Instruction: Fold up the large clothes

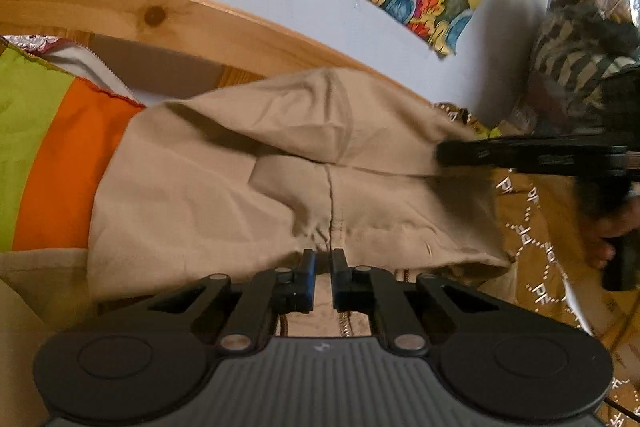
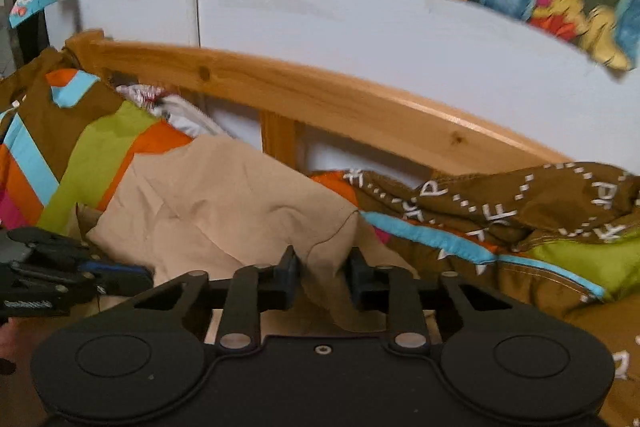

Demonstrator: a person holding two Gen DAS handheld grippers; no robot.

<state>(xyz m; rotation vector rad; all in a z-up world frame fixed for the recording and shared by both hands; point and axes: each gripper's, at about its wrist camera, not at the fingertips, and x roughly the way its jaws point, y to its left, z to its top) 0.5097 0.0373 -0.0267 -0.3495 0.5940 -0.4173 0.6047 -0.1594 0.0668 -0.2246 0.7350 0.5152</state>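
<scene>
Left wrist view: left gripper (image 1: 323, 259) pinched on beige garment (image 1: 248, 187) hem at seam, below wooden headboard (image 1: 160, 15). Right wrist view: right gripper (image 2: 325, 259) clamped on garment corner. Best lifted evenly, kept taut, folded toward headboard.

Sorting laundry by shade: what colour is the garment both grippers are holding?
Plain beige garment, clearest in the left wrist view.

Plain beige garment (image 1: 280, 167) on brown, orange, green striped bedspread (image 2: 520, 227).
</scene>
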